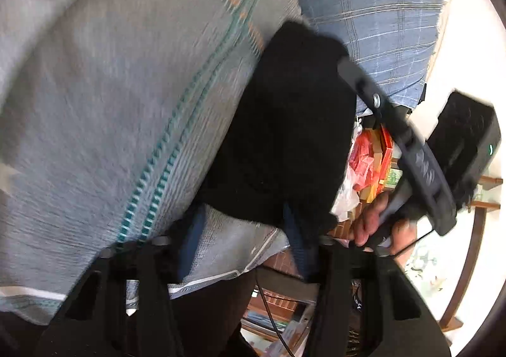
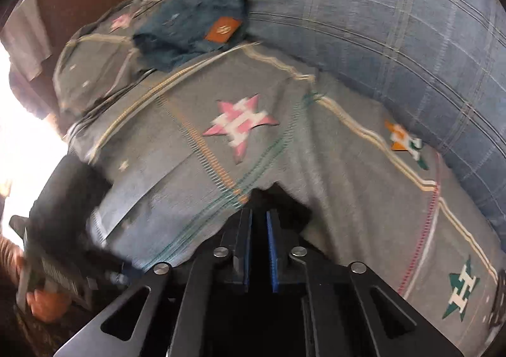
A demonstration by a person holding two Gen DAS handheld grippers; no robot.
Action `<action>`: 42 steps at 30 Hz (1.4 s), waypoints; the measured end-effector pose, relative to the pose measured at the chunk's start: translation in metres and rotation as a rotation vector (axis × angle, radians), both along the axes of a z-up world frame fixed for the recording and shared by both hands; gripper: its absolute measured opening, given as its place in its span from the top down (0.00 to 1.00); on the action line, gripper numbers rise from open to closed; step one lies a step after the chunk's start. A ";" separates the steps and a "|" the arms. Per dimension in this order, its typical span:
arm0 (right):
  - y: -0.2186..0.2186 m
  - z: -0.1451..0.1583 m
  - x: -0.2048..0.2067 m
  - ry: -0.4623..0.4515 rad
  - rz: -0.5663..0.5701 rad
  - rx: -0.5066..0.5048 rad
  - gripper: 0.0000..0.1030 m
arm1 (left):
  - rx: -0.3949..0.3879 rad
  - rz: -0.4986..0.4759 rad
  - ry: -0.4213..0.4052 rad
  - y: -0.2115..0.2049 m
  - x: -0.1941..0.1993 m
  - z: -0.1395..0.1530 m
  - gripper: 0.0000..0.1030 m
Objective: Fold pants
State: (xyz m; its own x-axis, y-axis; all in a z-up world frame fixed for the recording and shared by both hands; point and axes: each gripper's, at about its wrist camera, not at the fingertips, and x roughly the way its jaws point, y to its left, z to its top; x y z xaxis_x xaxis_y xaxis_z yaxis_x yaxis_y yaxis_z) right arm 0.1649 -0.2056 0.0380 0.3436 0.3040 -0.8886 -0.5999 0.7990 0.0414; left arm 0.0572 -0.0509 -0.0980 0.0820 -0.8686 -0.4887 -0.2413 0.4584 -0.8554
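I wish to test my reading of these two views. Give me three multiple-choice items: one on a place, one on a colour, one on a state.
1. Where do the folded jeans lie?
A. On the grey blanket, beside the blue checked cloth
B. Between the right gripper's fingers
C. On a wooden chair

2. What colour is the star near the middle of the right wrist view?
A. Yellow
B. Pink
C. Black

3. How do the jaws of the right gripper stand?
A. Spread wide
B. Out of view
C. Nearly together, with a narrow gap

Key:
1 A, the jeans rest on the blanket at the edge of the checked cloth.
2 B, the star is pink and white.
3 C, the blue pads sit close, apparently on the black pants.
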 end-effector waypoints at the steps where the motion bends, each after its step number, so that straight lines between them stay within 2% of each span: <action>1: -0.002 -0.004 0.007 0.018 -0.017 0.005 0.96 | -0.002 -0.005 -0.003 -0.003 0.000 -0.001 0.64; 3: -0.007 -0.020 0.015 0.063 -0.051 0.017 0.96 | 0.014 -0.019 -0.007 0.000 -0.001 0.003 0.65; 5: -0.010 -0.025 0.020 0.064 -0.074 0.035 0.94 | 0.084 -0.064 -0.041 0.005 -0.008 0.014 0.66; 6: -0.016 -0.021 0.021 0.074 -0.094 0.086 0.93 | 0.126 -0.093 -0.069 0.007 -0.011 0.021 0.68; 7: -0.019 -0.016 0.020 0.067 -0.102 0.110 0.86 | 0.164 -0.121 -0.100 0.010 -0.015 0.028 0.68; 8: -0.027 -0.008 0.017 0.052 -0.122 0.151 0.84 | 0.179 -0.131 -0.129 0.015 -0.018 0.037 0.68; 10: -0.055 0.012 0.002 0.045 -0.185 0.279 0.84 | 0.173 -0.110 -0.169 0.026 -0.017 0.054 0.68; 11: -0.063 0.016 -0.004 0.038 -0.209 0.309 0.82 | 0.165 -0.095 -0.204 0.030 -0.014 0.066 0.68; 13: -0.090 0.025 -0.025 0.020 -0.283 0.363 0.66 | 0.187 -0.090 -0.275 0.031 -0.007 0.089 0.68; 14: -0.102 0.027 -0.038 0.006 -0.312 0.374 0.65 | 0.200 -0.098 -0.318 0.023 0.000 0.102 0.67; 17: -0.125 0.023 -0.078 -0.024 -0.354 0.393 0.65 | 0.254 -0.161 -0.406 -0.014 0.017 0.123 0.61; 19: -0.133 0.017 -0.103 -0.069 -0.379 0.389 0.69 | 0.314 -0.204 -0.433 -0.042 0.015 0.118 0.61; 21: -0.141 -0.004 -0.122 -0.062 -0.406 0.402 0.70 | 0.423 -0.275 -0.468 -0.062 0.014 0.106 0.61; 22: -0.141 -0.014 -0.126 -0.056 -0.417 0.383 0.75 | 0.520 -0.310 -0.492 -0.075 0.011 0.095 0.61; 23: -0.142 -0.035 -0.131 -0.053 -0.440 0.314 0.83 | 0.602 -0.355 -0.506 -0.089 0.008 0.083 0.61; 24: -0.145 -0.046 -0.134 -0.052 -0.452 0.306 0.92 | 0.619 -0.359 -0.549 -0.093 0.002 0.081 0.61; 25: -0.151 -0.051 -0.139 -0.062 -0.472 0.347 0.94 | 0.647 -0.359 -0.608 -0.094 -0.007 0.088 0.60; 26: -0.160 -0.052 -0.143 -0.055 -0.500 0.411 0.94 | 0.663 -0.377 -0.618 -0.095 -0.010 0.092 0.60; 27: -0.167 -0.052 -0.147 -0.034 -0.528 0.467 0.95 | 0.665 -0.390 -0.616 -0.090 -0.011 0.091 0.60; 29: -0.173 -0.051 -0.153 -0.041 -0.540 0.485 0.95 | 0.620 -0.376 -0.563 -0.074 -0.012 0.096 0.61; 31: -0.183 -0.045 -0.164 -0.054 -0.569 0.528 0.87 | 0.551 -0.333 -0.531 -0.060 -0.006 0.098 0.60; 33: -0.183 -0.042 -0.168 -0.073 -0.572 0.527 0.87 | 0.608 -0.366 -0.519 -0.064 -0.002 0.088 0.57; 35: -0.182 -0.053 -0.164 -0.050 -0.568 0.473 0.88 | 0.620 -0.386 -0.514 -0.074 -0.005 0.085 0.57; 37: -0.188 -0.057 -0.159 -0.018 -0.600 0.515 0.88 | 0.626 -0.399 -0.512 -0.073 -0.006 0.091 0.58; 39: -0.196 -0.047 -0.161 -0.030 -0.616 0.536 0.87 | 0.542 -0.376 -0.507 -0.063 0.000 0.110 0.58; 41: -0.206 -0.027 -0.168 -0.116 -0.634 0.576 0.77 | 0.512 -0.337 -0.536 -0.062 0.013 0.129 0.57; 42: -0.212 -0.015 -0.169 -0.164 -0.648 0.610 0.67 | 0.521 -0.323 -0.553 -0.063 0.020 0.137 0.55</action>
